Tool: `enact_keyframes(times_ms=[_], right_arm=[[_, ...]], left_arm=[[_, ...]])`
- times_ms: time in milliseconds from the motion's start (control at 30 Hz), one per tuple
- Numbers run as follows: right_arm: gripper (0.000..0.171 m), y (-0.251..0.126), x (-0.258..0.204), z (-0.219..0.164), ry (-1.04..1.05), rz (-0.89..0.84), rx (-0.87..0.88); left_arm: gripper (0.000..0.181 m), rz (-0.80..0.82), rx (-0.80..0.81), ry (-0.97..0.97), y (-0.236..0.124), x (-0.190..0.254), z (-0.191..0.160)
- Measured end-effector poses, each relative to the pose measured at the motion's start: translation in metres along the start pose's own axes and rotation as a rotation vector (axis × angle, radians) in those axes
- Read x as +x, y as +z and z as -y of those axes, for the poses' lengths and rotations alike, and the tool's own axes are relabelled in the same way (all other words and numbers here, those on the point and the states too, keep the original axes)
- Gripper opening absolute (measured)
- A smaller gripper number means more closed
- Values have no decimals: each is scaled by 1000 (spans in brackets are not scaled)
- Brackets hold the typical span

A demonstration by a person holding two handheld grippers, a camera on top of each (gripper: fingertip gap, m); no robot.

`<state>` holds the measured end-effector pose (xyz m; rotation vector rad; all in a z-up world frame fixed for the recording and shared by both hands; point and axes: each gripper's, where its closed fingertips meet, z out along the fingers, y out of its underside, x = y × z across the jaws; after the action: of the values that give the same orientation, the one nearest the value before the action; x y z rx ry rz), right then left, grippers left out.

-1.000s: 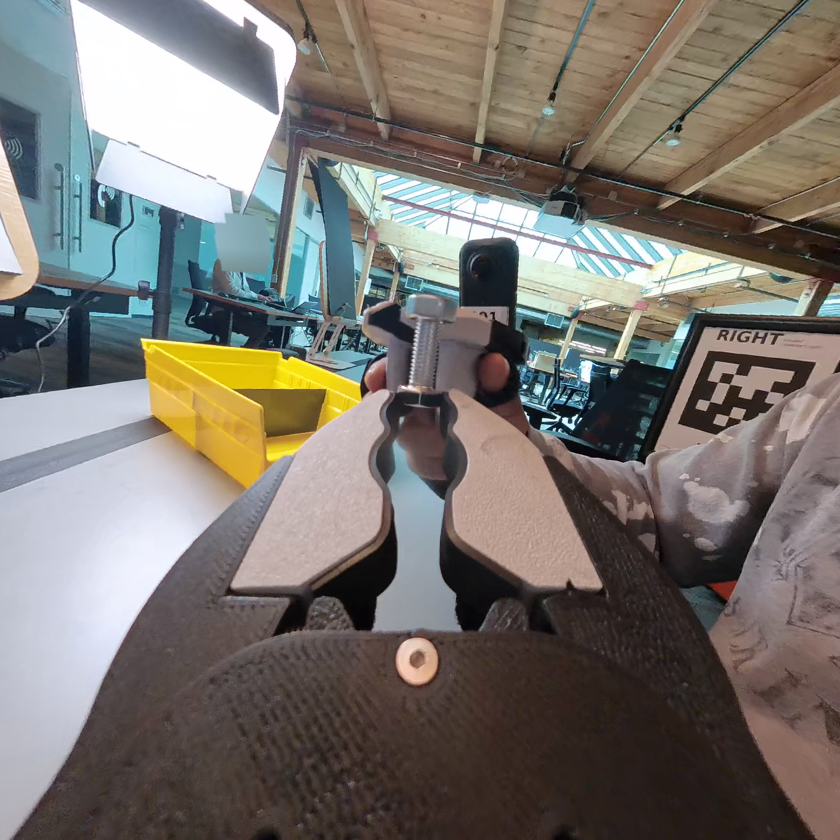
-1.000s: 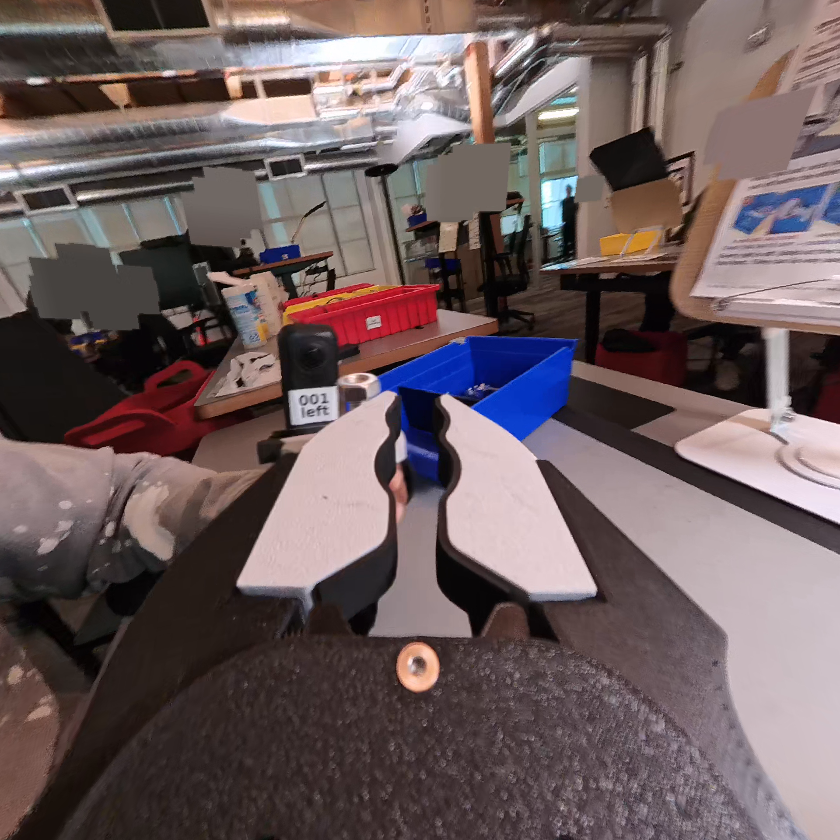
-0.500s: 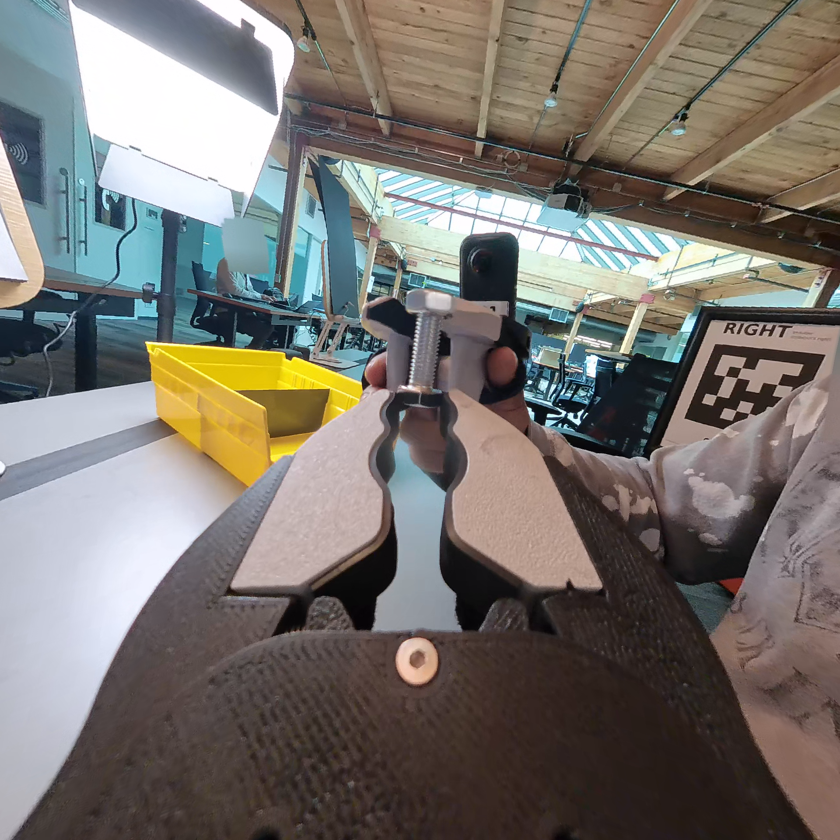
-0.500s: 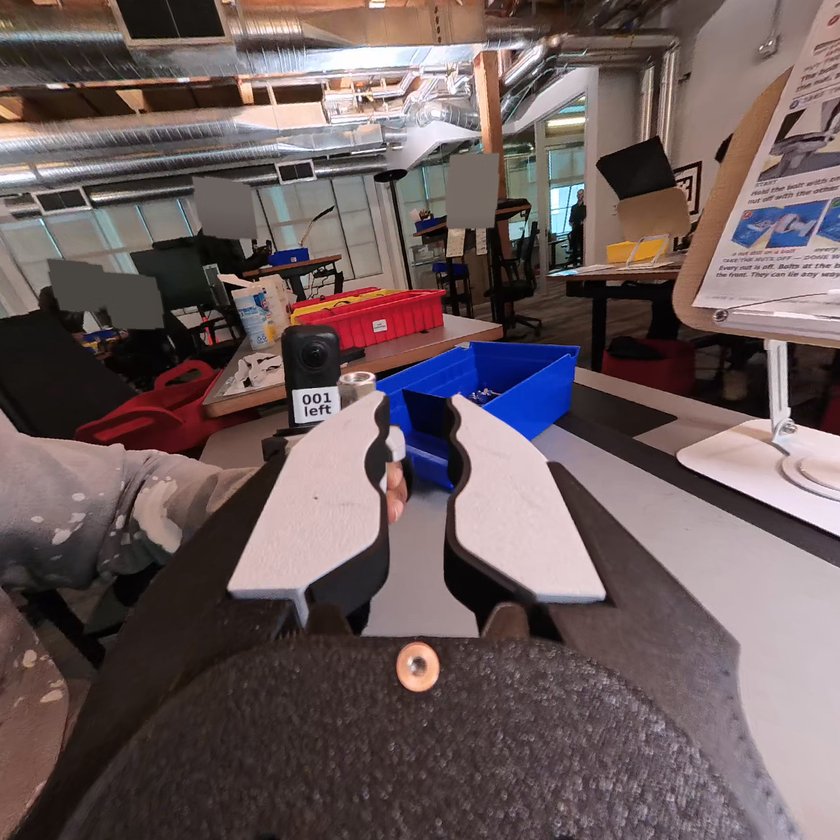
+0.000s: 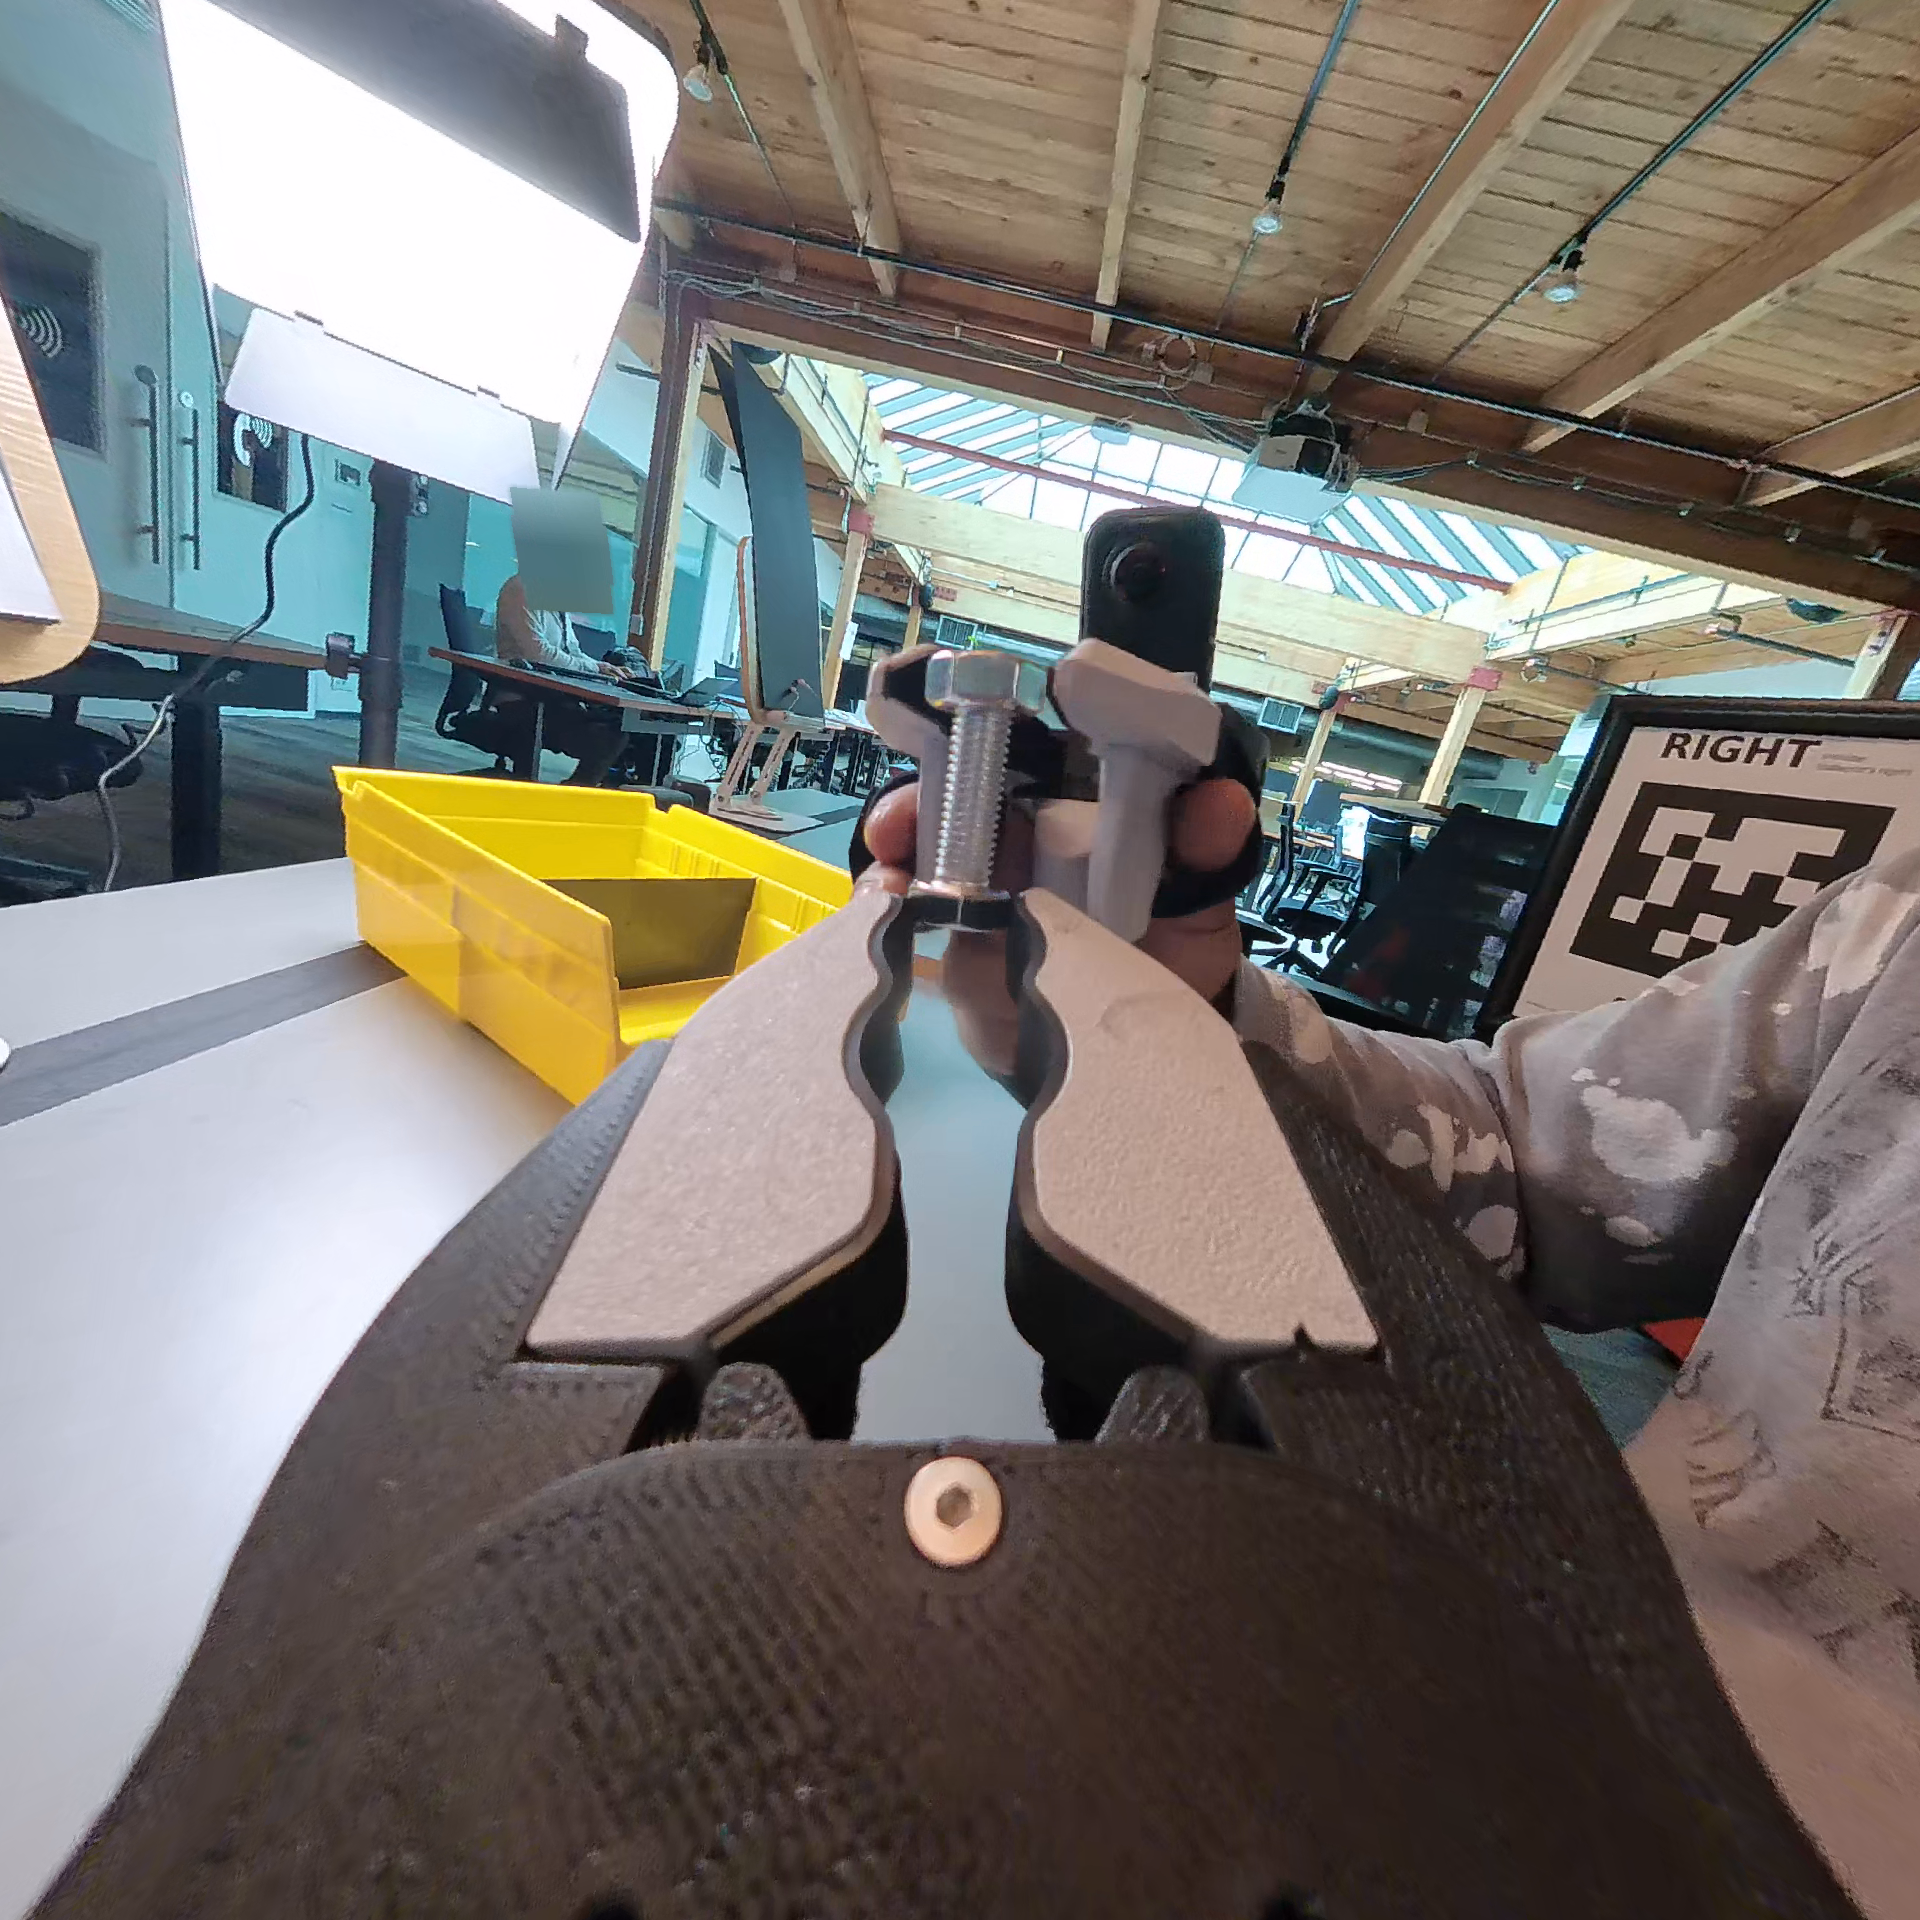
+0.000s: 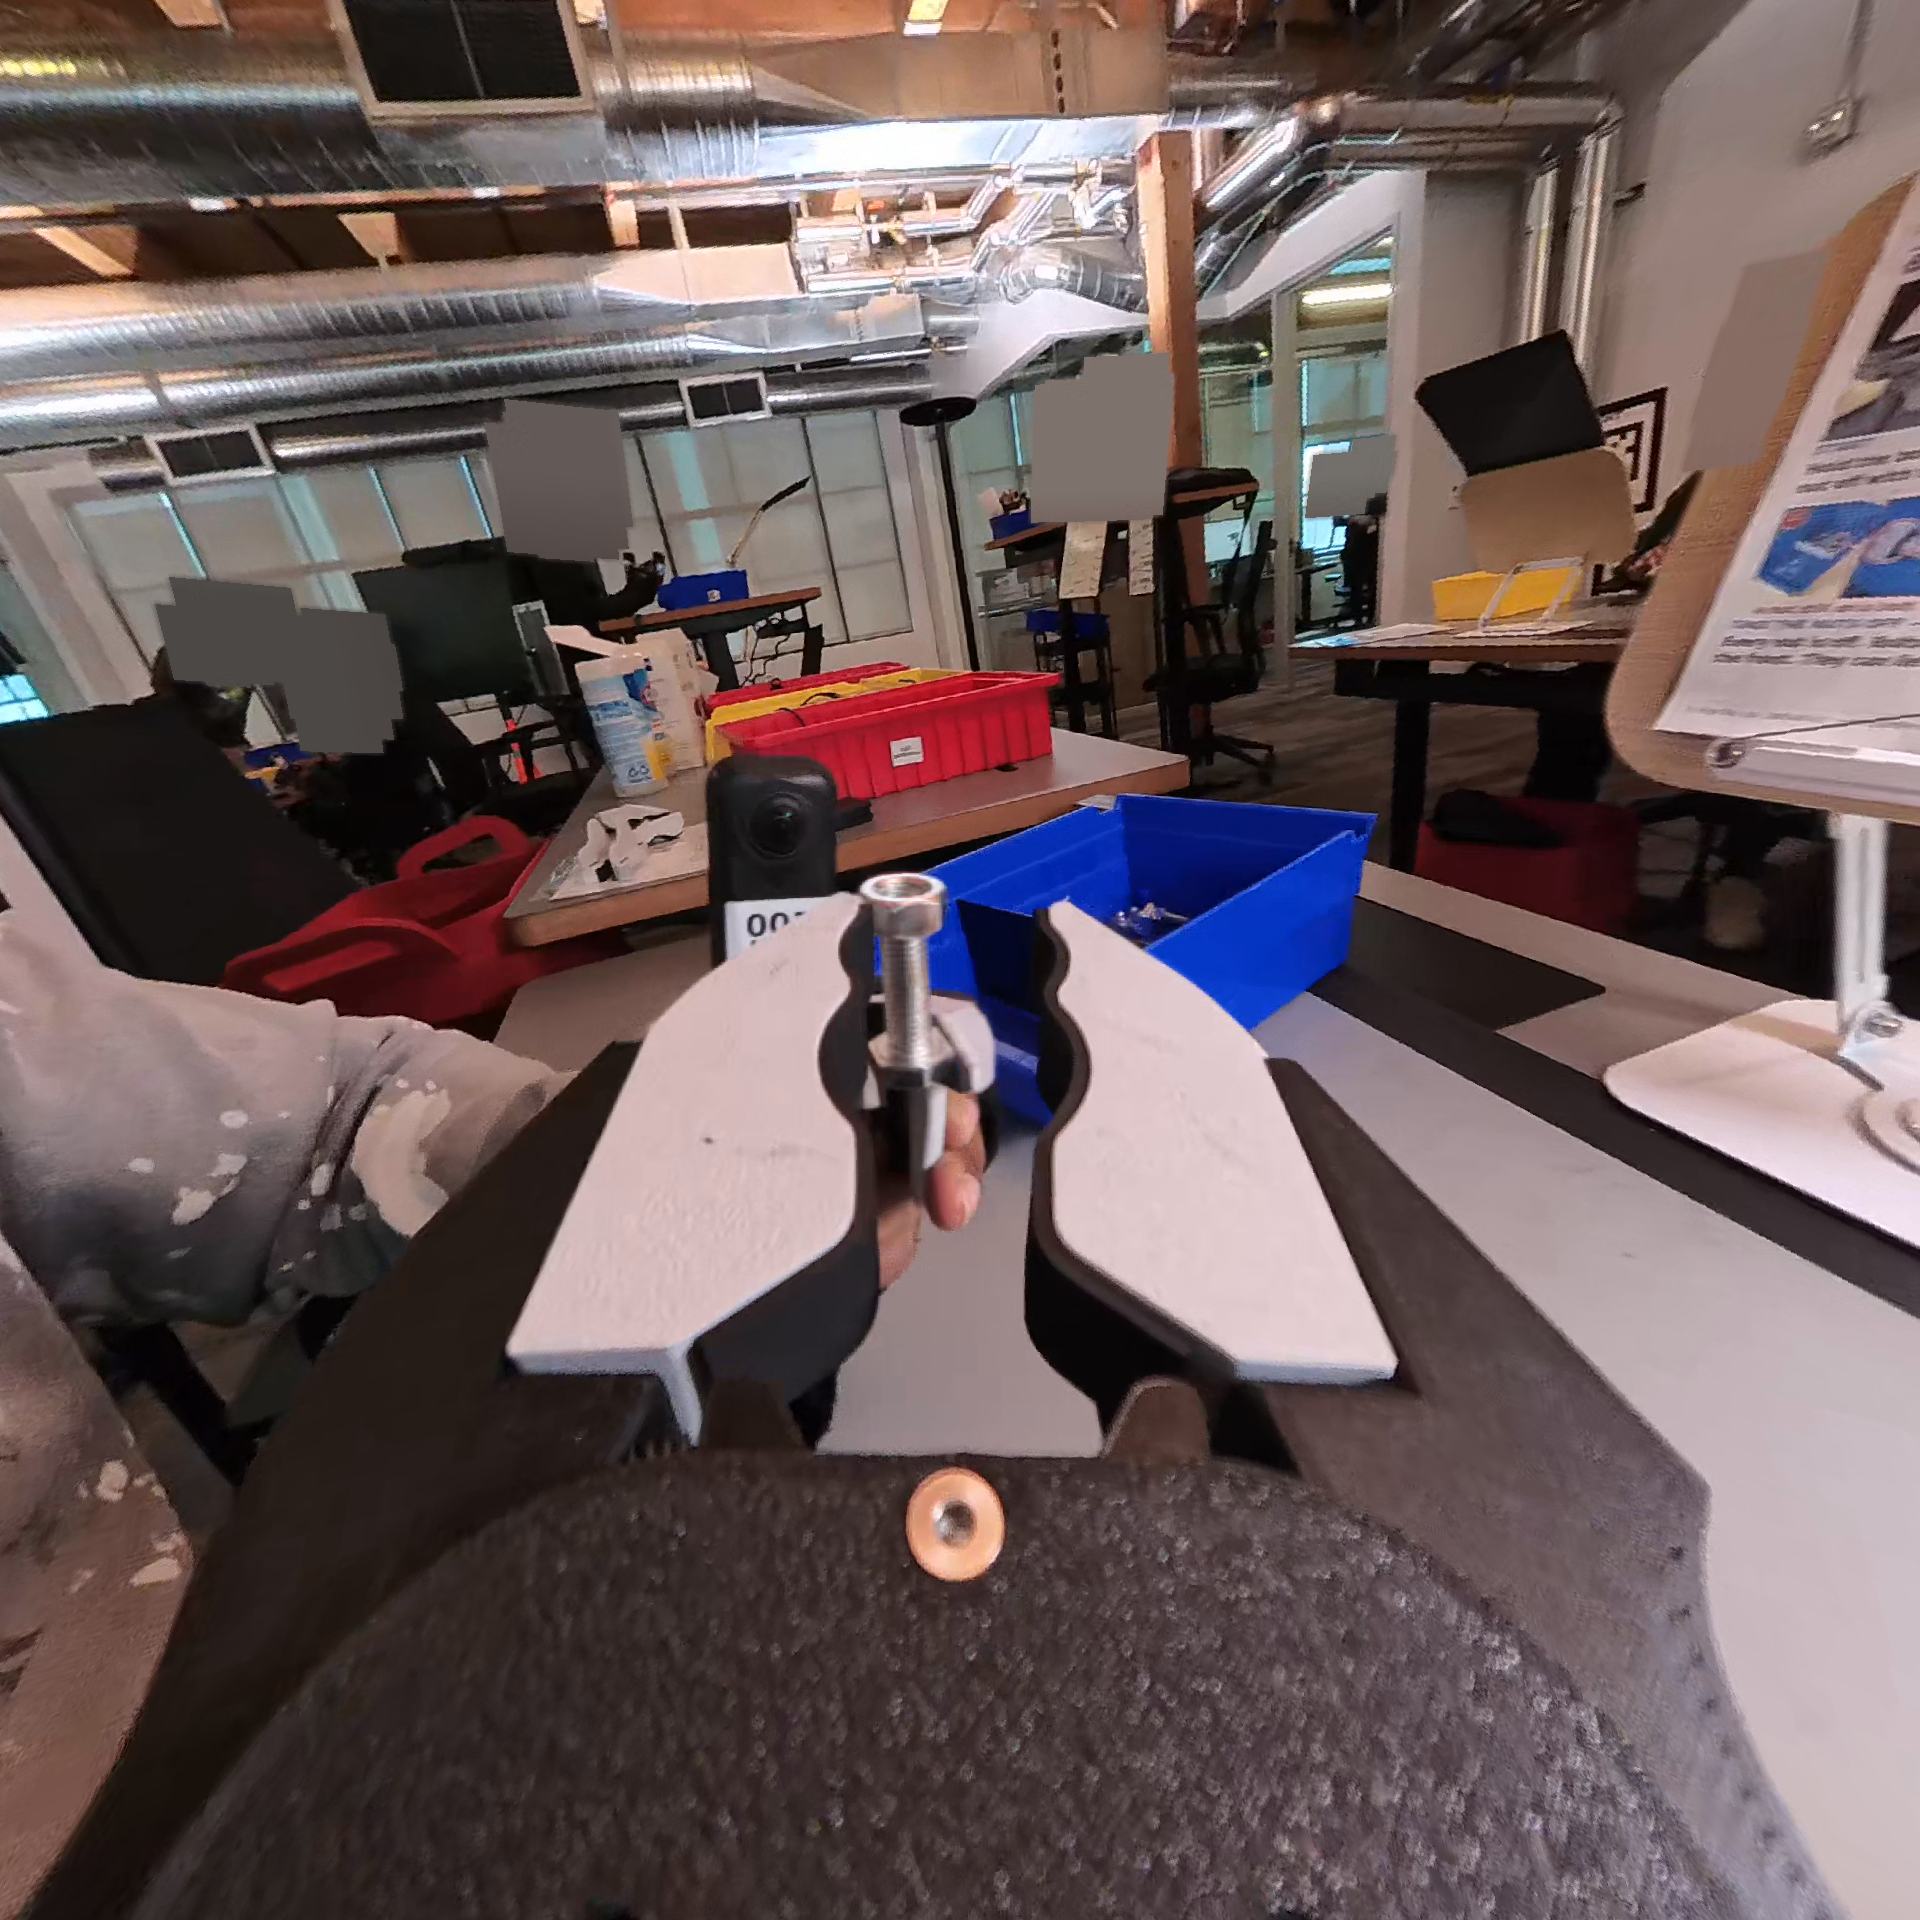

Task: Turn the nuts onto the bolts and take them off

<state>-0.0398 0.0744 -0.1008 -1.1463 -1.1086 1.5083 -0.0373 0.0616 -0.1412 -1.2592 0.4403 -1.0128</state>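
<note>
Left gripper (image 5: 961, 920) clamps the nut (image 5: 954, 902) at the upright bolt's (image 5: 968, 795) lower end, while the right gripper (image 6: 951, 920), jaws parted, brackets the bolt, gripping nothing.

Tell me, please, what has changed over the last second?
The right gripper opened wider, letting go of the bolt head it had closely flanked; the head now sits loose between its fingers. The left gripper stayed shut on the nut, with the bolt upright. The yellow bin has not moved.
</note>
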Motion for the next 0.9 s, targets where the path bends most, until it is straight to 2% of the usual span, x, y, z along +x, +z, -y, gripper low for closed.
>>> enact_keyframes(times_ms=[100,200,467,900], right_arm=[[30,6,-5,-7,-6,8,-28],[17,-1,7,-1,9,-27,7],[32,4,-7,-5,-20,23,-24],[27,0,-1,-1,-12,10,-9]], left_arm=[[18,-6,-3,9,1,3,-1],[18,-7,8,9,0,3,3],[18,-7,-13,17,2,4,-3],[18,-12,12,21,0,5,3]])
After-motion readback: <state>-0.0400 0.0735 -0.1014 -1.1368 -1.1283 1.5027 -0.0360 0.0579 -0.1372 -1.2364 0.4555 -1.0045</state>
